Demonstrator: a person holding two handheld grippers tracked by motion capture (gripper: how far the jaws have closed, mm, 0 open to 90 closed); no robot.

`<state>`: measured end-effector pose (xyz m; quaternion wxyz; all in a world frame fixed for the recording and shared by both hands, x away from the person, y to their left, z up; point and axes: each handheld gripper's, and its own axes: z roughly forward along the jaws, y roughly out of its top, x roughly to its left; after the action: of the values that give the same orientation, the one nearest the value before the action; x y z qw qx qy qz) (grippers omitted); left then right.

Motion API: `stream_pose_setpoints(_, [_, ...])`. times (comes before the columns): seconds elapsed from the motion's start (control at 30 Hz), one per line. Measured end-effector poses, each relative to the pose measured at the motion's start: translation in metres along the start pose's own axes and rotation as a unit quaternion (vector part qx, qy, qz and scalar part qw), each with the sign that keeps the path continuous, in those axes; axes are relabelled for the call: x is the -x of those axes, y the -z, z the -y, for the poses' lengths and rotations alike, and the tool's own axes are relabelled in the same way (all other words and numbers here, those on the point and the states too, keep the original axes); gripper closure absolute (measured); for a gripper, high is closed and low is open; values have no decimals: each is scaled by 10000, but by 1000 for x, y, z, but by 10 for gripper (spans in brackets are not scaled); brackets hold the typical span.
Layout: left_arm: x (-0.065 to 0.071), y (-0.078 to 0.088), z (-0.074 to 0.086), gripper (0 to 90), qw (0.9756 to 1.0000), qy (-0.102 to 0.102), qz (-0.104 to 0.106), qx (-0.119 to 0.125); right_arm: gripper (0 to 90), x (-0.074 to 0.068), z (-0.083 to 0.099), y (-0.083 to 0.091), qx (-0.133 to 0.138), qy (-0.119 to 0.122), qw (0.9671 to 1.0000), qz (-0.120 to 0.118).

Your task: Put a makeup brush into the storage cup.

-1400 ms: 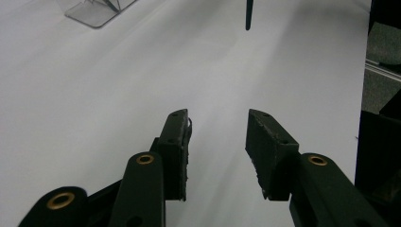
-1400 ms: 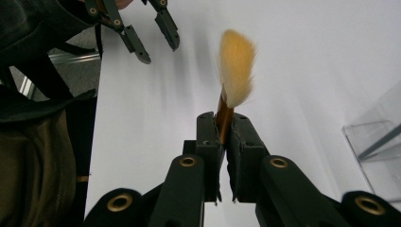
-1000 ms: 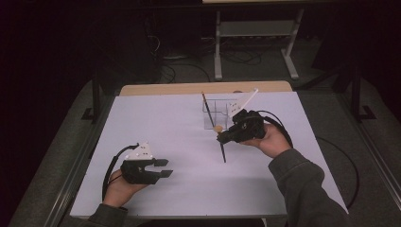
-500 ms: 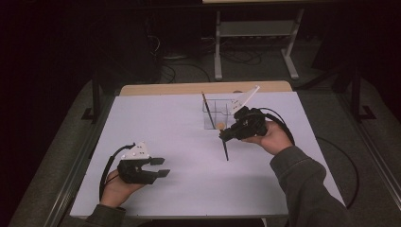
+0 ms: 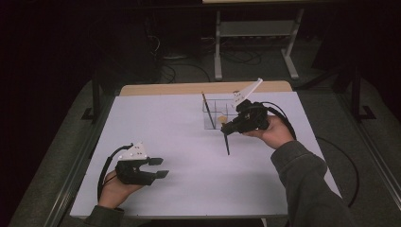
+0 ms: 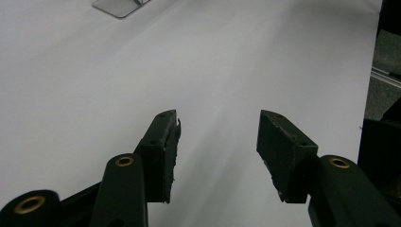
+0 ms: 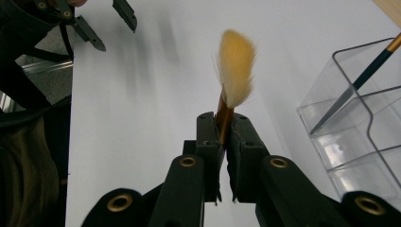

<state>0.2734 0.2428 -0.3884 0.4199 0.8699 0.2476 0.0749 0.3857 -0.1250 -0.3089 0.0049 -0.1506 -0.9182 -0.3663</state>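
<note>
The paintbrush sits clamped in the right gripper, whose two black jaws are pressed together on the copper-coloured ferrule just below the bristles. In the right gripper view the soft yellow tuft stands up toward twelve o'clock above the jaw tips. From the high view the brush's dark handle hangs down out of the right gripper toward six o'clock, its tip close to the white table cover; whether it touches the sheet cannot be told.

Just beside the held brush, at about one o'clock from it in the high view, stands a clear plastic organizer with several compartments. A second brush leans in it, its handle tilted toward eleven o'clock. In the right gripper view the organizer lies at three o'clock with that thin dark-handled brush slanting inside.

The person's right hand wraps the gripper body, a grey sleeve trailing toward five o'clock.

Well apart, at about eight o'clock from the brush, the left gripper rests low over the sheet in the left hand. Its jaws stand apart and have just been opening, with only bare white surface between them in the left gripper view.
</note>
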Motion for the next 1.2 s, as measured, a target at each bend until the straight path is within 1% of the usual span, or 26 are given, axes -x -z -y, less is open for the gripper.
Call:
stream_pose_setpoints(0.07, [0,1,0,469,10000,15,-21,11,831,2,-1,2,0,-38,10000,12])
stream_pose_setpoints(0.1, [0,1,0,465,10000,18,-22,3,831,4,-2,2,31,48,10000,32])
stream_pose_setpoints(0.13, [-1,2,0,464,10000,18,-19,5,831,4,-3,3,26,5,10000,37])
stream_pose_setpoints(0.3, [-1,2,1,458,10000,30,-58,-21,830,8,-5,7,33,-19,10000,75])
stream_pose_setpoints(0.37, [-1,3,1,459,10000,26,-65,20,831,9,-6,9,30,-78,9999,100])
stream_pose_setpoints(0.6, [-1,4,1,451,10000,22,-81,22,830,18,-10,16,23,-49,9997,218])
stream_pose_setpoints(0.7, [-1,5,1,449,10000,1,-92,22,831,21,-11,18,25,-130,9996,239])
stream_pose_setpoints(0.77, [-1,6,1,448,9999,37,-87,61,831,23,-12,19,10,-151,9996,254])
stream_pose_setpoints(0.8, [-2,6,1,447,9999,25,-96,61,831,24,-13,19,17,-211,9995,244])
stream_pose_setpoints(0.87, [-2,7,1,443,9999,32,-102,44,831,29,-14,20,43,-117,9994,317])
stream_pose_setpoints(0.9, [-2,7,1,441,9999,39,-102,44,831,30,-14,21,47,-156,9994,293])
stream_pose_setpoints(0.97, [-2,7,2,434,9999,37,-102,32,830,32,-16,22,82,-203,9992,334])
stream_pose_setpoints(1.03, [-3,6,2,416,9999,86,-59,57,831,33,-17,24,81,-246,9991,345])
stream_pose_setpoints(1.17, [-3,6,3,405,9999,85,-76,56,830,39,-18,28,129,-212,9989,392])
stream_pose_setpoints(1.2, [-3,7,3,402,9999,78,-86,52,830,39,-19,30,129,-237,9988,401])
